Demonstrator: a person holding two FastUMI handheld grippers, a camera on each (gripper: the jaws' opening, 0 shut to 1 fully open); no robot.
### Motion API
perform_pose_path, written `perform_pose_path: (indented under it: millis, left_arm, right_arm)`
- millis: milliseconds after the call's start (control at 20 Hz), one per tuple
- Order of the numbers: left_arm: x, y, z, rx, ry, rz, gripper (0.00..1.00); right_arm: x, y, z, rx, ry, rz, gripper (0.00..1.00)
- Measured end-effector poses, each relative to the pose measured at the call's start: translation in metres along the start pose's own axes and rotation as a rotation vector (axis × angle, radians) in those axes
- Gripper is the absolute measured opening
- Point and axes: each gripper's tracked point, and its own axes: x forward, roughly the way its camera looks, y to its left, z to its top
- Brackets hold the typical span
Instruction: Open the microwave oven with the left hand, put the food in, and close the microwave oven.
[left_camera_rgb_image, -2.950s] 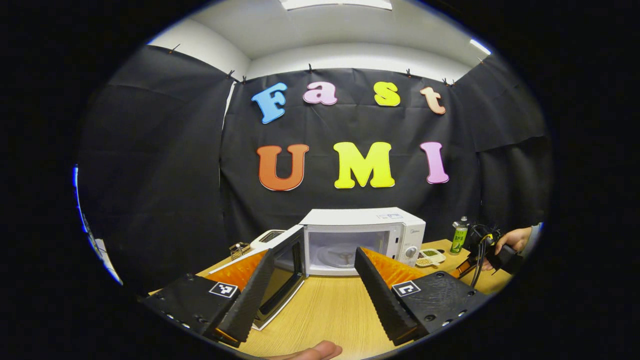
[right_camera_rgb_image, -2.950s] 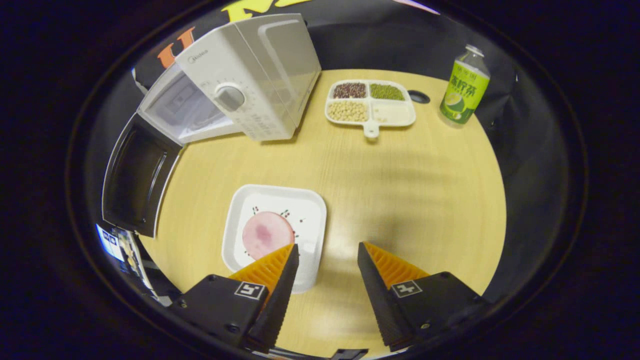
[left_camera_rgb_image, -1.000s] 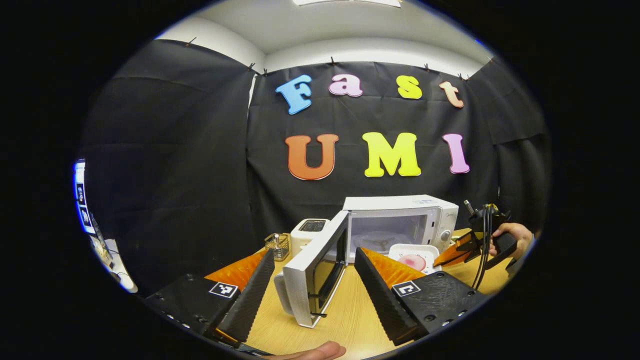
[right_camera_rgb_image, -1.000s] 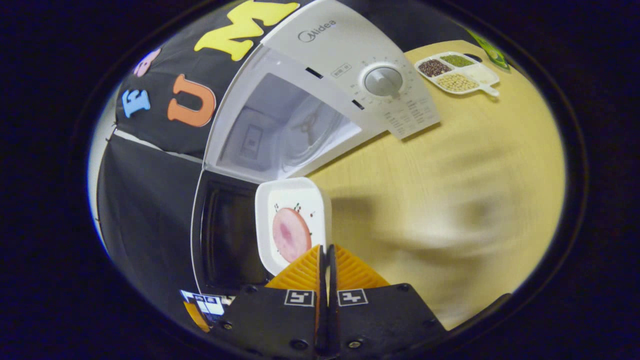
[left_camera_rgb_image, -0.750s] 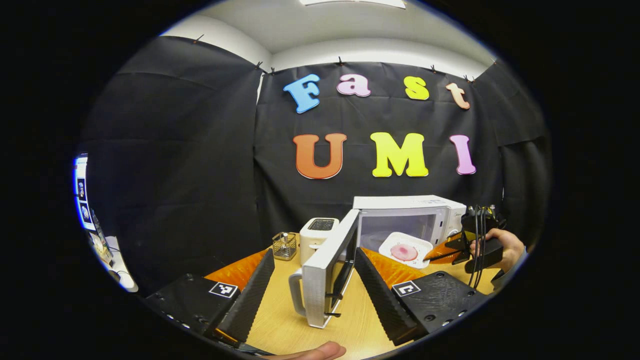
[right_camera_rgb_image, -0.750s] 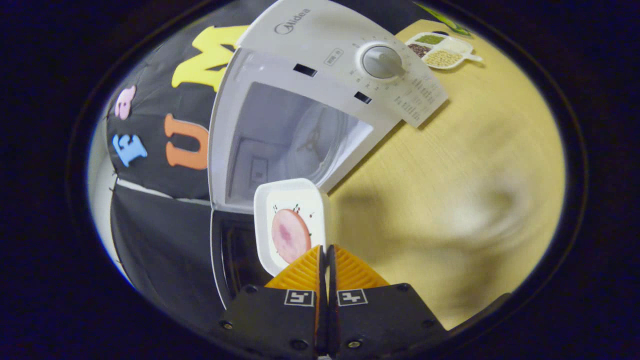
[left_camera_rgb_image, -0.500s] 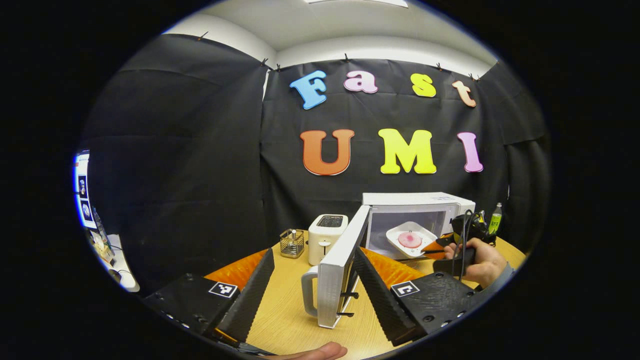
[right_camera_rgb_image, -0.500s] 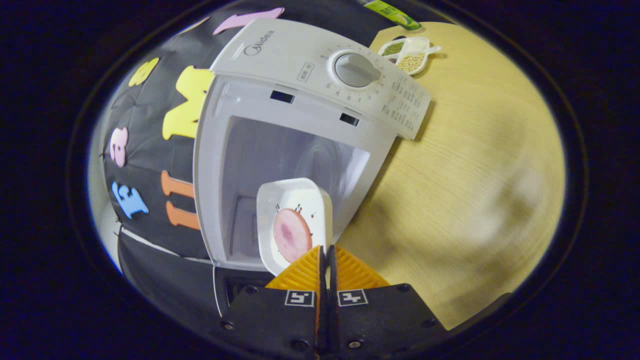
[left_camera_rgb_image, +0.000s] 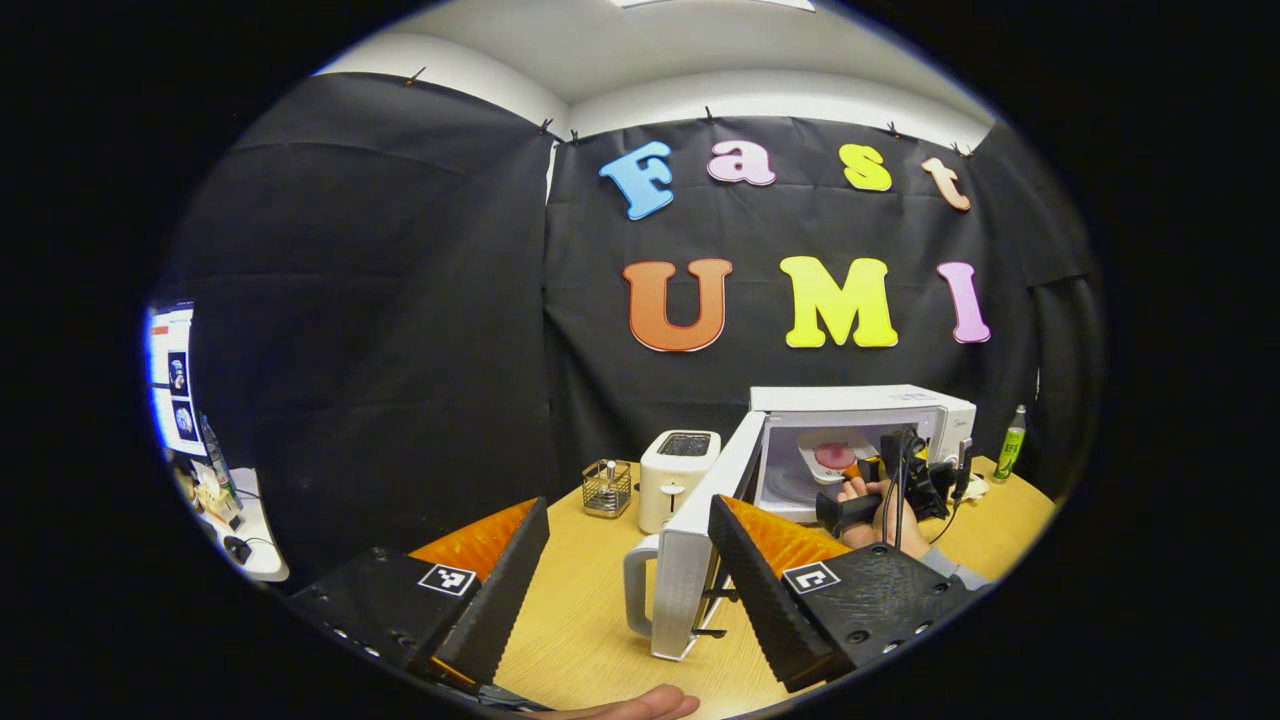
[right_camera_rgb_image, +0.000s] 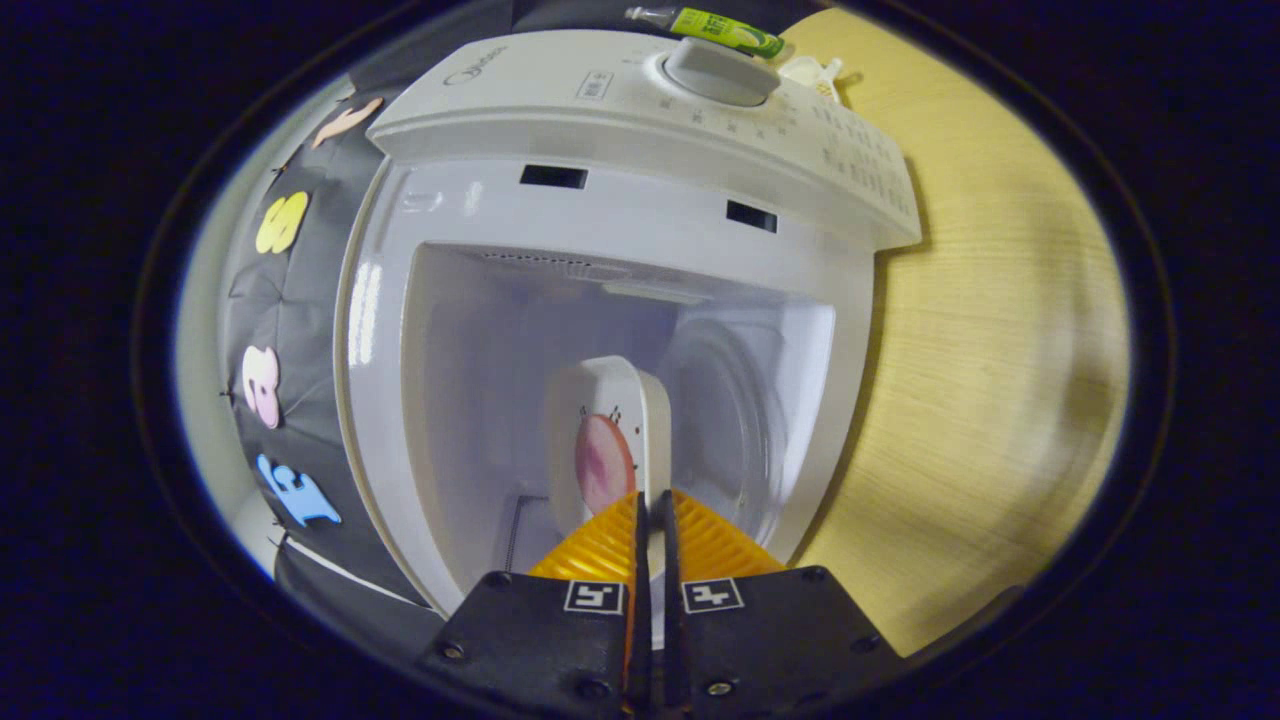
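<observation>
Wooden table (left_camera_rgb_image: 585, 640) under everything, black cloth wall behind. Nearest in left gripper view: left gripper (left_camera_rgb_image: 625, 575), fingers spread wide, nothing between them, hanging just short of the swung-out microwave door (left_camera_rgb_image: 690, 560) w/ its handle facing near. Farther right, a hand (left_camera_rgb_image: 880, 510) holds the right gripper (right_camera_rgb_image: 650, 520) at the microwave (right_camera_rgb_image: 640, 200) mouth. Right gripper view: fingers clenched on the near rim of the white plate (right_camera_rgb_image: 610, 420), pink food slice (right_camera_rgb_image: 603, 462) on it, plate already inside the cavity, off the floor I think. Far left: toaster (left_camera_rgb_image: 678, 465), wire basket (left_camera_rgb_image: 606, 487); green bottle (left_camera_rgb_image: 1012, 455) far right.

Step now, by my read: set plate down. Keep it level, go lower onto the turntable centre, clear of walls, let go only once it rests, back straight out before door gets pushed.
</observation>
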Motion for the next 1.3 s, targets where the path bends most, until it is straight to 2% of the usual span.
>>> perform_pose_path:
  millis: [250, 400, 500, 750, 800, 850, 900, 950, 1000, 1050, 1100, 1150, 1200, 1250, 1300]
  left_arm:
    - [0.007, -0.01, -0.003, -0.004, 0.017, -0.024, 0.94]
    - [0.007, -0.013, 0.001, 0.008, 0.011, -0.022, 0.94]
    - [0.003, -0.016, 0.003, 0.007, 0.005, -0.028, 0.94]
    - [-0.011, -0.019, 0.012, -0.002, -0.023, -0.04, 0.94]
    - [-0.013, -0.021, 0.015, -0.006, -0.026, -0.046, 0.84]
    - [-0.017, -0.023, 0.017, -0.009, -0.031, -0.055, 0.84]
    - [-0.019, -0.024, 0.019, -0.008, -0.036, -0.057, 0.84]
    - [-0.021, -0.024, 0.021, -0.005, -0.041, -0.056, 0.94]
    - [-0.025, -0.024, 0.022, -0.002, -0.048, -0.058, 0.94]
    - [-0.028, -0.023, 0.024, -0.001, -0.055, -0.062, 0.84]
    - [-0.032, -0.024, 0.026, -0.002, -0.063, -0.067, 0.84]
    - [-0.036, -0.025, 0.027, 0.001, -0.07, -0.077, 0.84]
    - [-0.036, -0.025, 0.026, 0.003, -0.073, -0.081, 0.94]
    - [-0.037, -0.022, 0.025, 0.003, -0.073, -0.08, 0.94]
    - [-0.038, -0.02, 0.024, 0.007, -0.078, -0.079, 0.94]
  right_arm:
    - [0.017, -0.016, 0.003, -0.019, -0.044, -0.026, 0.09]
    - [0.022, -0.026, -0.012, -0.002, 0.014, -0.048, 0.09]
    - [0.025, -0.025, -0.016, -0.002, 0.053, -0.029, 0.09]
    - [0.014, -0.016, -0.002, -0.166, 0.002, 0.039, 0.16]
    - [0.011, -0.018, 0.0, -0.207, -0.001, 0.033, 0.15]
    - [0.006, -0.017, -0.001, -0.242, 0.005, 0.046, 0.19]
    - [0.001, -0.015, -0.001, -0.276, 0.007, 0.058, 0.31]
    - [-0.006, -0.015, -0.001, -0.311, 0.01, 0.059, 0.53]
    - [-0.013, -0.016, 0.001, -0.346, 0.007, 0.05, 0.72]
    - [-0.02, -0.016, -0.003, -0.367, 0.025, 0.056, 0.66]
    - [-0.028, -0.013, -0.007, -0.405, 0.058, 0.071, 0.8]
    - [-0.036, -0.016, -0.009, -0.458, 0.08, 0.07, 0.68]
    - [-0.043, -0.019, -0.006, -0.51, 0.092, 0.07, 0.84]
    - [-0.053, -0.021, 0.0, -0.559, 0.09, 0.065, 0.76]
    - [-0.062, -0.024, 0.008, -0.604, 0.088, 0.055, 0.98]
